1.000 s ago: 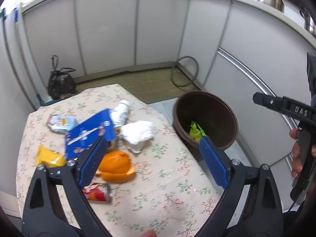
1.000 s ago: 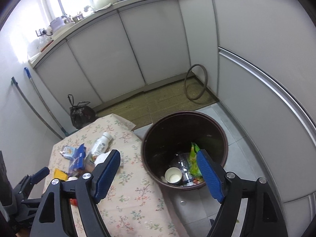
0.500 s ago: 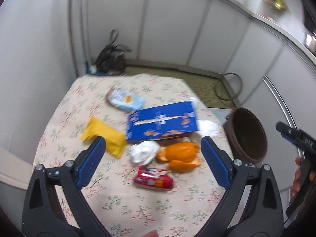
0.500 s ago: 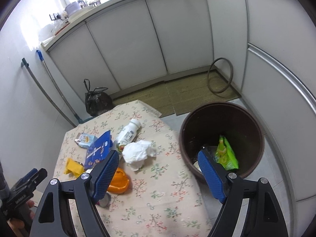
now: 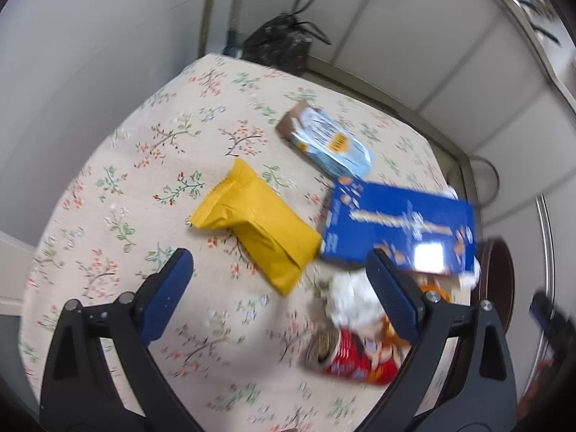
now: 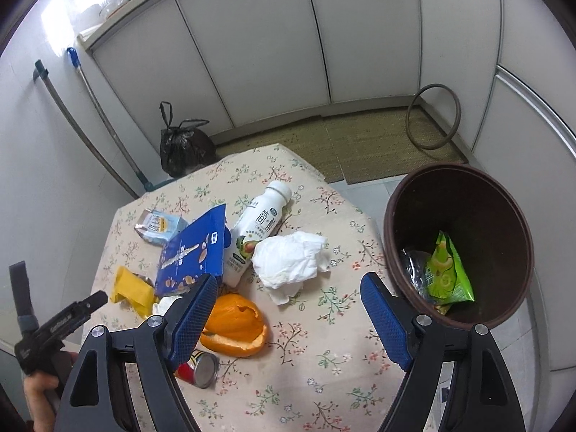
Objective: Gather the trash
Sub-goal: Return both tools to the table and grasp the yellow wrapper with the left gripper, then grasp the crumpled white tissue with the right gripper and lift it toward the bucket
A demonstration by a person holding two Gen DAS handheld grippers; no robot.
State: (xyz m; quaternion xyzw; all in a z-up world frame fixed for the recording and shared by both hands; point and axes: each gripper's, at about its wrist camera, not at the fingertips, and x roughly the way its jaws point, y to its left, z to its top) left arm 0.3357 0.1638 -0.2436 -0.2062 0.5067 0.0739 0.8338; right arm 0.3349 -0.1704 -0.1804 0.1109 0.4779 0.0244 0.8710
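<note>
Floral tablecloth (image 6: 324,352) w/ crumpled white tissue (image 6: 289,259), orange peel (image 6: 235,325); both grippers' jaws wide, empty.

Trash strewn over the floral tablecloth (image 6: 324,352), placed here relative to the crumpled white tissue (image 6: 288,259): white drink bottle (image 6: 257,226) lying just left; blue box (image 6: 192,252) tilted beyond that; pale-blue wrapper (image 6: 158,225) far left; yellow packet (image 5: 252,226) lower left; orange peel (image 6: 235,324) cupped open, below; red can (image 6: 198,369) on its side, beneath the peel
</note>
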